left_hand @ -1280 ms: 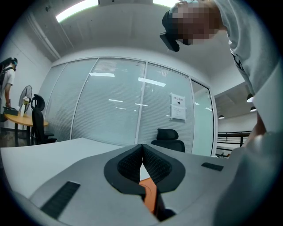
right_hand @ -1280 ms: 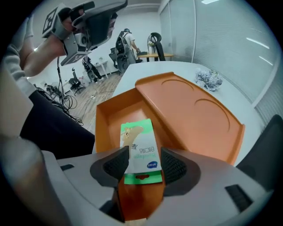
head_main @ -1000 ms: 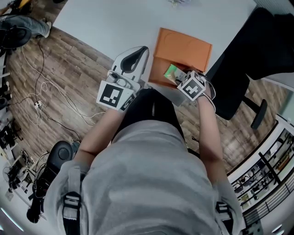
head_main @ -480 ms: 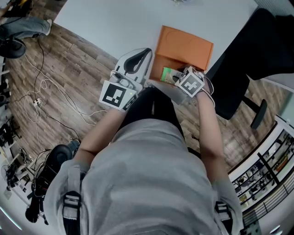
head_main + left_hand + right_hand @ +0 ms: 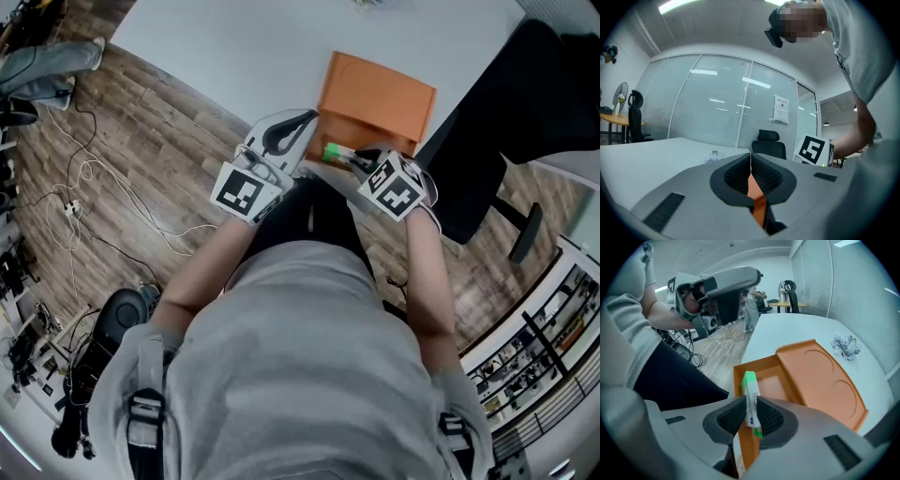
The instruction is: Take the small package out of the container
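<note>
Our right hand-held gripper (image 5: pixel 751 417), jaws just closing, pinches the package (image 5: pixel 750 390), whose length runs out along the jaws, green end foremost; our left hand-held gripper (image 5: pixel 750 173) pinches the container (image 5: pixel 768 380).

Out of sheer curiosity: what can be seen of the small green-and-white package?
The small green-and-white package is a slim, seemingly cardboard box, green at both ends, white with print between. It stands on edge between the right gripper's jaws, which have just been closing and now press its sides, above the orange plastic container.
</note>
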`<state>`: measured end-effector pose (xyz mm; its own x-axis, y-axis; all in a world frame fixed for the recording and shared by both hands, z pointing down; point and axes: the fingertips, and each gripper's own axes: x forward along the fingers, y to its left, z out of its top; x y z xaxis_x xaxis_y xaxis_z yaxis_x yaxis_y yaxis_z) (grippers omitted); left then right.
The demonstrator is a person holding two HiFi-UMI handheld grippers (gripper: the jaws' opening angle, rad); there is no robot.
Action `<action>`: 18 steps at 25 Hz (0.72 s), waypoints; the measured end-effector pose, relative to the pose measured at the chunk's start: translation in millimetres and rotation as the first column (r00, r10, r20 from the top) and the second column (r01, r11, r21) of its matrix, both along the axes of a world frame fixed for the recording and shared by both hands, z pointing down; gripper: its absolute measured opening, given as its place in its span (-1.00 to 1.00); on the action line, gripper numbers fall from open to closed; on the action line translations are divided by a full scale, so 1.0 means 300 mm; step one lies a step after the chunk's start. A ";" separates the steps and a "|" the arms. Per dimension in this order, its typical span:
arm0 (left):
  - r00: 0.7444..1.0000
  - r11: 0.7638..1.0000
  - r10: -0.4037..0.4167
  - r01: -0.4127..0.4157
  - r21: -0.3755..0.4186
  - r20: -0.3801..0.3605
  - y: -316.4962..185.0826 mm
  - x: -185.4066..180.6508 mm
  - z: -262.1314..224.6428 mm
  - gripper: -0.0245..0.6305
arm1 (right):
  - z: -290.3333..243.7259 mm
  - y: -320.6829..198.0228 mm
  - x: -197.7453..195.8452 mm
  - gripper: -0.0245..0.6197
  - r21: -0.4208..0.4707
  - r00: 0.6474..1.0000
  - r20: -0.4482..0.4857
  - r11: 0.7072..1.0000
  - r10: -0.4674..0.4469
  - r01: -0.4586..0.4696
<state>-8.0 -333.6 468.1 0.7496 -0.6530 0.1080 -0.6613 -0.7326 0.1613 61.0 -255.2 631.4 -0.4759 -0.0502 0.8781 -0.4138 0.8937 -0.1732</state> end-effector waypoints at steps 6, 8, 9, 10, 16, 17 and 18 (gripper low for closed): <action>0.972 0.969 0.229 -0.223 -0.104 0.049 0.097 0.062 0.159 -0.71 | -0.025 0.021 -0.040 -0.63 0.023 1.000 0.003 1.000 0.007 -0.007; 0.940 0.939 0.327 -0.310 -0.150 0.102 0.134 0.080 0.236 -0.51 | -0.030 0.017 -0.055 -0.63 0.026 1.000 0.000 1.000 0.007 -0.007; 0.916 0.920 0.376 -0.352 -0.172 0.139 0.156 0.092 0.277 -0.50 | -0.029 0.017 -0.058 -0.63 0.026 1.000 0.000 1.000 0.007 -0.007; 0.887 0.901 0.423 -0.390 -0.191 0.186 0.180 0.106 0.321 -0.49 | -0.027 0.019 -0.058 -0.63 0.025 1.000 0.002 1.000 0.007 -0.007; 0.705 0.812 0.584 -0.518 -0.270 0.403 0.267 0.157 0.491 -0.28 | -0.029 0.042 -0.051 -0.63 -0.001 0.999 0.041 1.000 0.026 -0.026; 0.696 0.809 0.587 -0.519 -0.275 0.413 0.266 0.154 0.500 -0.30 | -0.032 0.045 -0.055 -0.63 -0.002 0.999 0.045 1.000 0.028 -0.028; 0.689 0.806 0.592 -0.522 -0.279 0.418 0.265 0.151 0.507 -0.33 | -0.036 0.048 -0.059 -0.63 -0.001 0.998 0.048 1.000 0.029 -0.029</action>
<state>37.3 -254.0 620.3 0.8035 -0.0855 0.5891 -0.1540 -0.9858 0.0671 43.2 -240.8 620.7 -0.5161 -0.0639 0.8541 -0.4304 0.8815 -0.1941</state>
